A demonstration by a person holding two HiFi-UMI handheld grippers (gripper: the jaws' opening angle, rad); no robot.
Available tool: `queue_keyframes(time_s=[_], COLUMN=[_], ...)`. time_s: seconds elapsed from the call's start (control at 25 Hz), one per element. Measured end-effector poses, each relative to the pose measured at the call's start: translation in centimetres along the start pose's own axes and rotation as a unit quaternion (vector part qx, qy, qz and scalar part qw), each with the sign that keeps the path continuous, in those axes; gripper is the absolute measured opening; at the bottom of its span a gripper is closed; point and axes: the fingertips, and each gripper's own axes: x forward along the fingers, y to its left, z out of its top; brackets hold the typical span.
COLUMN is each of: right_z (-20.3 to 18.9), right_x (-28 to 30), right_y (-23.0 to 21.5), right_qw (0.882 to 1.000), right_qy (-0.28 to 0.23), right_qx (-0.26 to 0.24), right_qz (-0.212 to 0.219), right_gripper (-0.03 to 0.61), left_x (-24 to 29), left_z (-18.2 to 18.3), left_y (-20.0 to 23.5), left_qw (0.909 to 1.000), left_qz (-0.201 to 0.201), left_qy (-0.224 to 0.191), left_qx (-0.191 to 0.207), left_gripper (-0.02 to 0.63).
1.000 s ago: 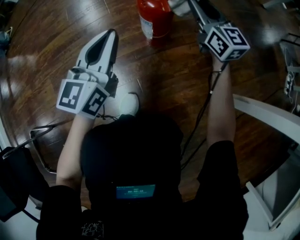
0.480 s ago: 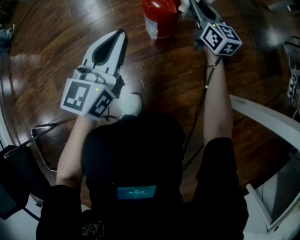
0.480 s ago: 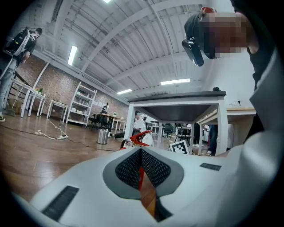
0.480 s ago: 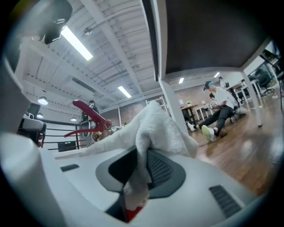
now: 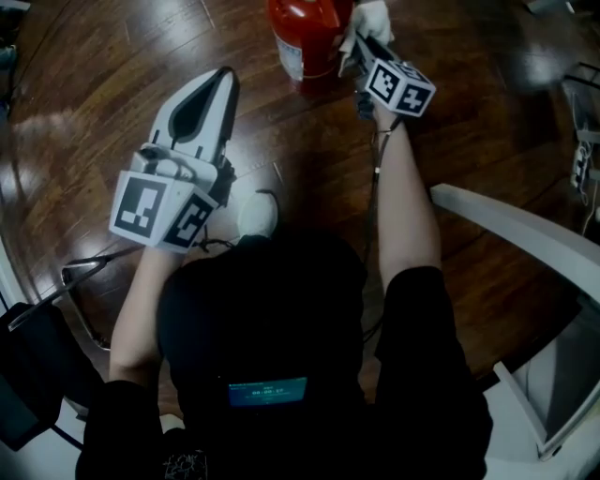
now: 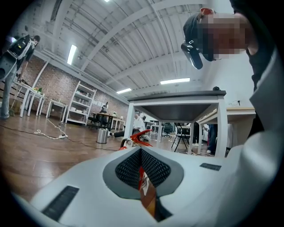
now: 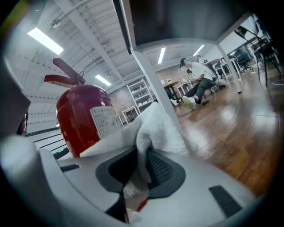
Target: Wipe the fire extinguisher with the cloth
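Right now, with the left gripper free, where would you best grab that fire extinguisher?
Probably the thin red handle on top of the upright fire extinguisher, coming from the person's left: the round body looks too wide for jaws, and the right gripper with the cloth occupies the right side.

Right claw [image 5: 357, 39] with cloth [image 5: 373, 16] beside fire extinguisher [image 5: 302, 33], left claw [image 5: 222, 82] apart
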Motion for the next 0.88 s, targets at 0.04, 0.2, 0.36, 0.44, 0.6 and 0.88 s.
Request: queue_keyframes(time_s=[0.04, 0.2, 0.36, 0.44, 0.6, 0.88], right_z=[-1.0, -5.4, -7.8, -7.5, -4.3, 6.3], right_x=[0.0, 0.2, -0.2, -0.2, -1.9, -11.2], right_y=[-0.4, -1.2, -1.5, -1.3, -0.7, 4.7], right_qw=[1.000, 0.998, 0.996, 0.996, 0.998, 0.995], right_qy=[0.009, 0.055, 0.072, 0.073, 0.039, -0.047], right_qx=[0.003, 0.004, 0.012, 0.003, -0.013, -0.083], right_qz=[-0.007, -0.033, -0.047, -0.048, -0.041, -0.012], right_gripper=[0.075, 0.075, 0.075, 0.075, 0.075, 0.075], left_x=[0.0, 0.0, -0.3, -0.5, -1.3, -2.7], left_z=[0.0, 0.0, -0.1, -0.1, 0.1, 4.0], left_y=[0.1, 0.2, 0.3, 0.3, 0.8, 3.1], left_qw=[1.0000, 1.0000, 1.0000, 1.0000, 0.9999, 0.9993], left_qz=[0.000, 0.000, 0.002, -0.002, 0.005, 0.036], left_qy=[0.000, 0.001, 0.003, 0.003, -0.003, -0.002], left_qx=[0.000, 0.000, -0.005, -0.005, -0.010, 0.002], left_gripper=[0.003, 0.003, 0.003, 0.003, 0.003, 0.003])
